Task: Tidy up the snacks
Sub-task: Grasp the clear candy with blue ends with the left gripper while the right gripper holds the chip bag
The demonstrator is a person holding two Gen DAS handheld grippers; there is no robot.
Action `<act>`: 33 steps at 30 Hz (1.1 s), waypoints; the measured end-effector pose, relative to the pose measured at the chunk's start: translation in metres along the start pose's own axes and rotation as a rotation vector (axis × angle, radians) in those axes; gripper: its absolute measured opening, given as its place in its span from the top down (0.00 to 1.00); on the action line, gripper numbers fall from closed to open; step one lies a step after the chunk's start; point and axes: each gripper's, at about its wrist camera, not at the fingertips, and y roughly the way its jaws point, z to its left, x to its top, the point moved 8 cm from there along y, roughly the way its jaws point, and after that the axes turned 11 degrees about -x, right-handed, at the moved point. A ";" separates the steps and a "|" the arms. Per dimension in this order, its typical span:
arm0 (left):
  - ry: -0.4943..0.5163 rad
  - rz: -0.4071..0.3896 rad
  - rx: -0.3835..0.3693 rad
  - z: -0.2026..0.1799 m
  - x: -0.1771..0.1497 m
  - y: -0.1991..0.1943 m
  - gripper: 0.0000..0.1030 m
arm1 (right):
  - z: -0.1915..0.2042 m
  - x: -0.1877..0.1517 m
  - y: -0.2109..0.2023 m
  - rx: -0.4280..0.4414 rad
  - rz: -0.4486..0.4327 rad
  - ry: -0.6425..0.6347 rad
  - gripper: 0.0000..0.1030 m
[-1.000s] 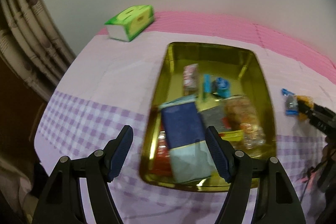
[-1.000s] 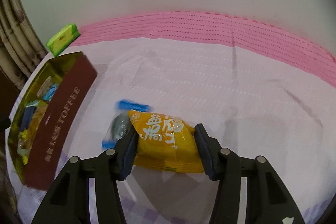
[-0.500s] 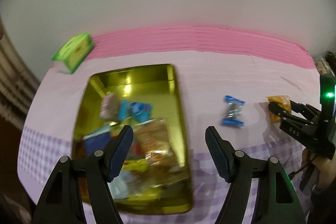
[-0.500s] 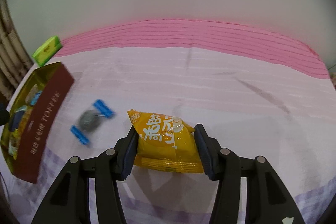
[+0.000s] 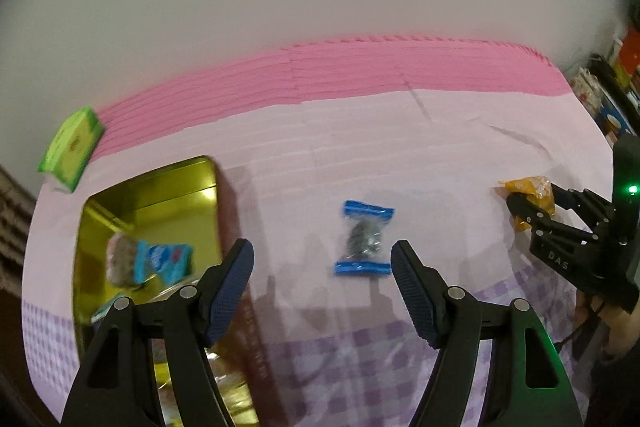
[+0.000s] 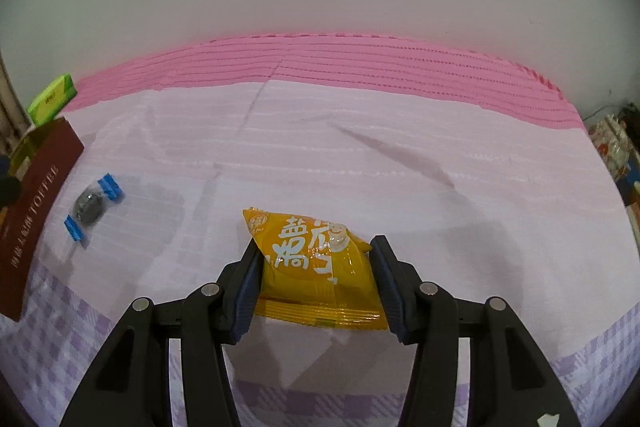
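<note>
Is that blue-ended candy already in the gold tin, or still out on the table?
Still out. The blue-ended candy lies on the pink tablecloth, right of the gold tin, ahead of the empty open left gripper.

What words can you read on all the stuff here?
"TOFFEE": on the brown side of the tin. White Chinese characters sit beside it, too small to read.
"DAS": on the right gripper, seen from the left wrist.
Big white Chinese characters on the orange packet; I can't make them out surely.
Green box: print too blurred.
Blue-ended candy: no words show.
</note>
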 end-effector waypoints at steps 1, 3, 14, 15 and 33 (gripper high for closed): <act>0.001 0.010 -0.007 -0.002 0.001 0.005 0.30 | -0.001 0.000 0.001 0.007 0.004 0.011 0.52; -0.001 0.031 -0.027 -0.006 0.001 0.014 0.30 | -0.007 -0.002 0.001 0.011 0.005 0.022 0.52; -0.001 0.095 -0.028 -0.007 0.007 0.057 0.34 | -0.007 -0.003 0.000 0.032 0.004 0.038 0.51; 0.003 0.097 -0.028 -0.007 0.007 0.060 0.36 | -0.008 -0.004 -0.001 0.032 0.004 0.039 0.51; -0.034 0.125 -0.048 -0.008 -0.002 0.072 0.71 | -0.008 -0.004 -0.001 0.035 0.004 0.041 0.51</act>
